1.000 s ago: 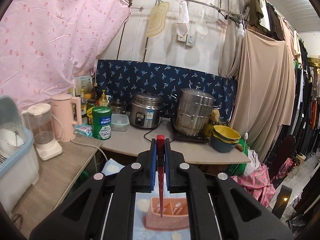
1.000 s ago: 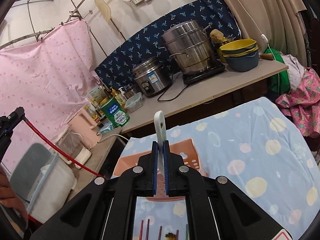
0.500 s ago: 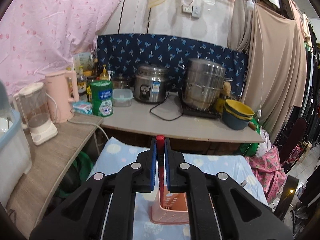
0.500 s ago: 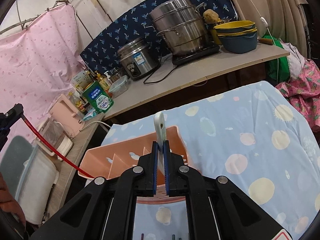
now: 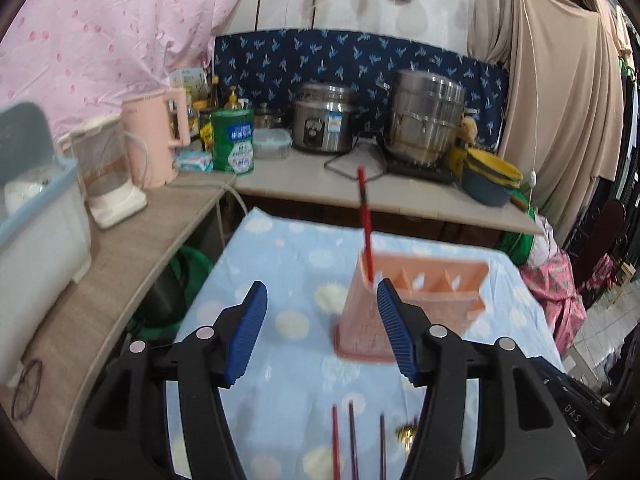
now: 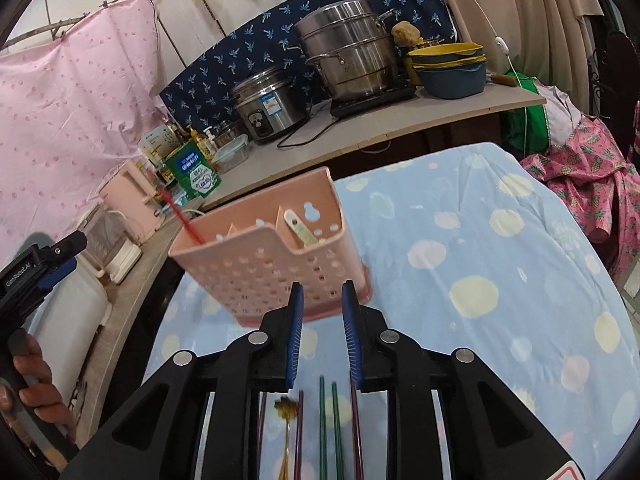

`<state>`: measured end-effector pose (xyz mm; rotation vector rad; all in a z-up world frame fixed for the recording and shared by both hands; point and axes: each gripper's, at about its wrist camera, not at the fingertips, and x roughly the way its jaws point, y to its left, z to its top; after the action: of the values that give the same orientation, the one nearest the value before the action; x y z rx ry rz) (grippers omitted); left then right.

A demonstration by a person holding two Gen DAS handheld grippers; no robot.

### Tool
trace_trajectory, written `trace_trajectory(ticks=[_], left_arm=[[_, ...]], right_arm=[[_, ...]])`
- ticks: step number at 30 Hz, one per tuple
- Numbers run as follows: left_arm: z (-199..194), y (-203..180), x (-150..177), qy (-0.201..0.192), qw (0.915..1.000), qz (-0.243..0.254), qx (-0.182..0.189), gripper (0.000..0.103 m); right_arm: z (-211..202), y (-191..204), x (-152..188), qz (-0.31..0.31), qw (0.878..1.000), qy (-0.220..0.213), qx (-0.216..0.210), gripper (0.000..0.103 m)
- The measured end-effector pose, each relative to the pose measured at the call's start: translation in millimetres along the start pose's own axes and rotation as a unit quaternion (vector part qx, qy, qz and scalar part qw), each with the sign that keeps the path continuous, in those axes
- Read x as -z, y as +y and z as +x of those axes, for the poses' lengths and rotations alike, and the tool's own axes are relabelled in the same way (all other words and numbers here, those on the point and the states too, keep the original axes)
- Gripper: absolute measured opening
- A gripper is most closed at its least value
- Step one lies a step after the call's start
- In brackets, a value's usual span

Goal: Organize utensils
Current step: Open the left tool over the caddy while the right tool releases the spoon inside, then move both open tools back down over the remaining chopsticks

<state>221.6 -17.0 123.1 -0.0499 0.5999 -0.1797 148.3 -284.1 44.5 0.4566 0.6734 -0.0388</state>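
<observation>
A pink slotted utensil holder (image 5: 416, 304) (image 6: 264, 264) stands on the blue spotted tablecloth (image 6: 480, 264). A red chopstick (image 5: 366, 220) (image 6: 184, 220) leans in its left end compartment. A white utensil handle (image 6: 302, 230) rests in its right compartment. My left gripper (image 5: 320, 332) hangs just before the holder, its jaws opening wide with nothing between them. My right gripper (image 6: 323, 336) is close in front of the holder, its jaws opening with nothing between them. Several chopsticks (image 6: 326, 420) (image 5: 352, 440) and a small gold spoon (image 6: 286, 408) lie on the cloth under the grippers.
Behind the table runs a counter with a rice cooker (image 5: 324, 124), a steel steamer pot (image 5: 428, 120), a green can (image 5: 234, 140) and stacked bowls (image 5: 492, 176). On the left a side shelf holds a blender (image 5: 108, 172), a pink kettle (image 5: 154, 136) and a dish box (image 5: 36, 208). A person's hand (image 6: 28, 376) is at far left.
Both grippers have sunk toward the holder and opened. The red chopstick has left my left gripper and the white utensil my right; both now rest in the holder.
</observation>
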Motion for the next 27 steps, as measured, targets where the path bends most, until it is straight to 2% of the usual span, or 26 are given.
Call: trace_trajectory(ticks=[8,14,19,27], left_arm=[[-19.3,9.5,78.3,0.071,0.9974,0.016,-0.004,0.054],[-24.9,12.2,129.6,0.121,0.9921,0.032,-0.006,0.054],[-27.6,11.8,165.2,0.155,0.9872,0.038,-0.003,0.054],[-31.8,10.3,193.1,0.184,0.9822,0.039,0.002,0.054]], right_arm=[[-36.4,-8.4,75.1,-0.019,0.998,0.047,0.03,0.027],[-50.6,-16.9,124.8,-0.031,0.994,0.083,0.056,0.027],[-53.5,-25.6,151.1,-0.023,0.992,0.111,0.063,0.027],[-53.6,-19.9,170.8,-0.038,0.989,0.13,0.064,0.027]])
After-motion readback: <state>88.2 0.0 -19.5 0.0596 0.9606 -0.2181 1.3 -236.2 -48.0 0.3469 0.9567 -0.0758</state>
